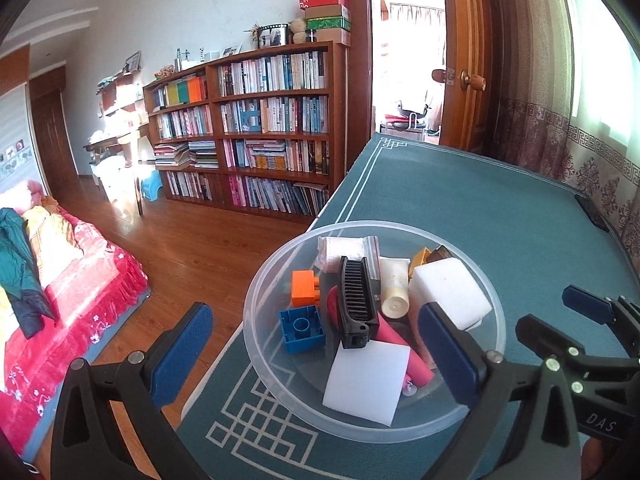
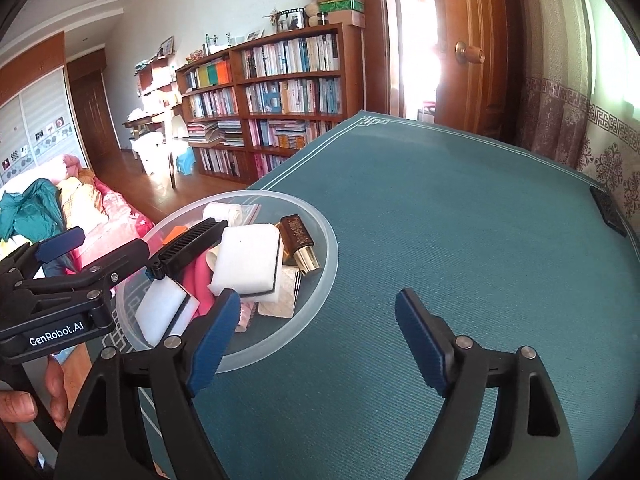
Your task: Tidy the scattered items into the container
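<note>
A clear plastic bowl (image 1: pixel 494 300) (image 2: pixel 329 264) sits near the left edge of the teal table mat (image 1: pixel 480 208) (image 2: pixel 460 220). It holds an orange brick (image 1: pixel 305 288), a blue brick (image 1: pixel 302 330), a black comb (image 1: pixel 357 304) (image 2: pixel 192 244), a thick white sponge (image 1: pixel 450 294) (image 2: pixel 248 260), a flat white sponge (image 1: pixel 366 382) (image 2: pixel 160 312), a cream tube (image 1: pixel 394 288), a pink roll (image 1: pixel 400 344) and a brown bottle (image 2: pixel 298 244). My left gripper (image 1: pixel 316 354) (image 2: pixel 96 246) is open, straddling the bowl's near side. To the bowl's right, my right gripper (image 2: pixel 318 344) (image 1: pixel 560 320) hangs open and empty.
A flat black object (image 1: pixel 594 212) (image 2: pixel 608 210) lies at the mat's far right edge by the curtain. The table edge drops to a wooden floor (image 1: pixel 200 248) on the left. A bookcase (image 1: pixel 260 128) and a red-covered bed (image 1: pixel 72 280) stand beyond. A hand (image 2: pixel 24 408) grips the left tool.
</note>
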Demonstrator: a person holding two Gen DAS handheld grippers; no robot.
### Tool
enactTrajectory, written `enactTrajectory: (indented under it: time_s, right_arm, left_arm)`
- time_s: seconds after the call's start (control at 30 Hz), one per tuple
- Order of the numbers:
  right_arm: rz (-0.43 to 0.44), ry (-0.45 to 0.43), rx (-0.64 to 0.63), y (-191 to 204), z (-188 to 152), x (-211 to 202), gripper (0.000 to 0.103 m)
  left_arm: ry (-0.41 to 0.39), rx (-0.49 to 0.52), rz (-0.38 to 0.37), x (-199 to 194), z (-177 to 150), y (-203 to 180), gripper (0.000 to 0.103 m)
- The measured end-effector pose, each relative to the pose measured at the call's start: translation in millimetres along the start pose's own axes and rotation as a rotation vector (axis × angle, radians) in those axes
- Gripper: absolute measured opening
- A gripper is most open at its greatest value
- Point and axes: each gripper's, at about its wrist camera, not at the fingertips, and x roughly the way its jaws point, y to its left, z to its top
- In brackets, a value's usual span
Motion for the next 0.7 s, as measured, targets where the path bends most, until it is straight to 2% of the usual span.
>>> enactTrajectory:
  time_s: [0.33, 0.7]
  right_arm:
    - [-0.078, -0.038, -0.059, 14.5, -1.5, -12.2, 0.083]
    - [-0.119, -0.053, -0.119, 31.6, -2.5, -13.7, 0.083]
  left_arm:
    - [-0.015, -0.025, -0.015, -8.9, -3.2, 5.4, 0.103]
    - [-0.009, -0.046, 0.001, -9.4, -11.8, 18.8, 0.103]
